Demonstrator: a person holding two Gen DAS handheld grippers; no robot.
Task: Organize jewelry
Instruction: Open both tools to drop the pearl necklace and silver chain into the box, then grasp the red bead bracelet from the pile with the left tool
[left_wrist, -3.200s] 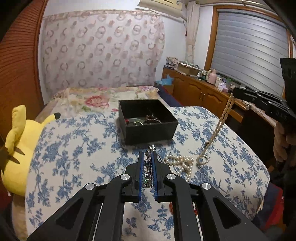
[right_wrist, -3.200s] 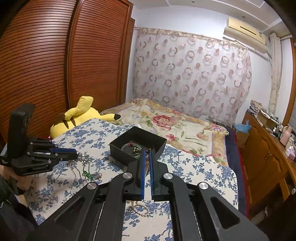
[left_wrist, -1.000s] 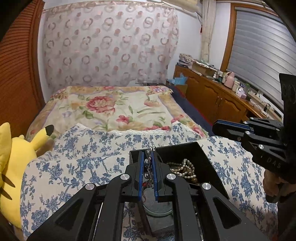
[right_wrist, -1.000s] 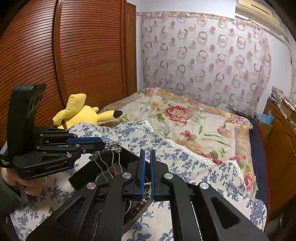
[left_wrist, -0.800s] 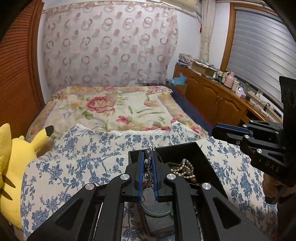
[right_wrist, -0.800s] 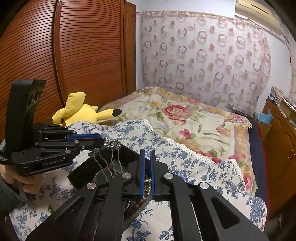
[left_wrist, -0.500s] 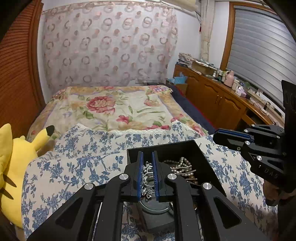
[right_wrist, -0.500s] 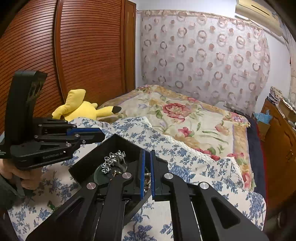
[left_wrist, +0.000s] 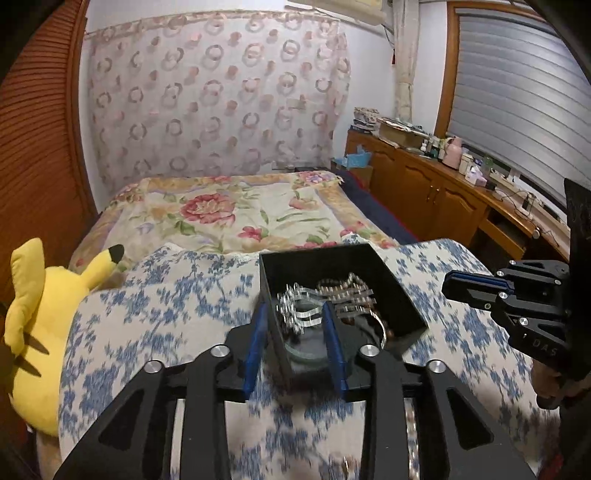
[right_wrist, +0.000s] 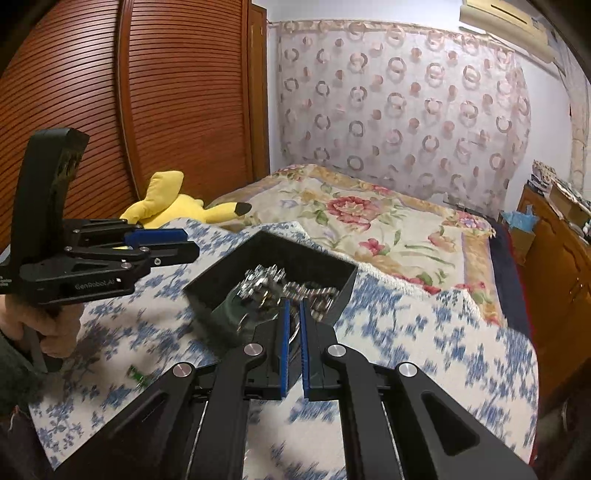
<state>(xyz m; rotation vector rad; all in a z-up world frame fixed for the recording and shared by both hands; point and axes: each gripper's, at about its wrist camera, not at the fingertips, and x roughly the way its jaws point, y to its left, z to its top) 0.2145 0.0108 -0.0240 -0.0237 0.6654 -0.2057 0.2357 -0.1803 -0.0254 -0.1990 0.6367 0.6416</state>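
Observation:
A black open box (left_wrist: 373, 266) sits on the blue-flowered cloth; it also shows in the right wrist view (right_wrist: 343, 291). Inside lie a silver chain piece (left_wrist: 295, 310), a pearl necklace (left_wrist: 347, 291) and a round glassy item (left_wrist: 306, 347). The silver piece also shows in the right wrist view (right_wrist: 262, 280). My left gripper (left_wrist: 293, 321) is open and empty, just above the box's near edge. It also shows in the right wrist view (right_wrist: 173, 240), left of the box. My right gripper (right_wrist: 291, 314) is nearly shut and empty, at the box's near corner.
A yellow plush toy (left_wrist: 33, 325) lies at the left edge of the cloth. A small green jewelry item (right_wrist: 136, 376) lies on the cloth near the left hand. A flowered bedspread (left_wrist: 229, 214) lies beyond. Wooden cabinets (left_wrist: 436, 192) stand at right.
My left gripper opened and let the silver chain piece drop into the box. Both grippers pulled back a little from the box.

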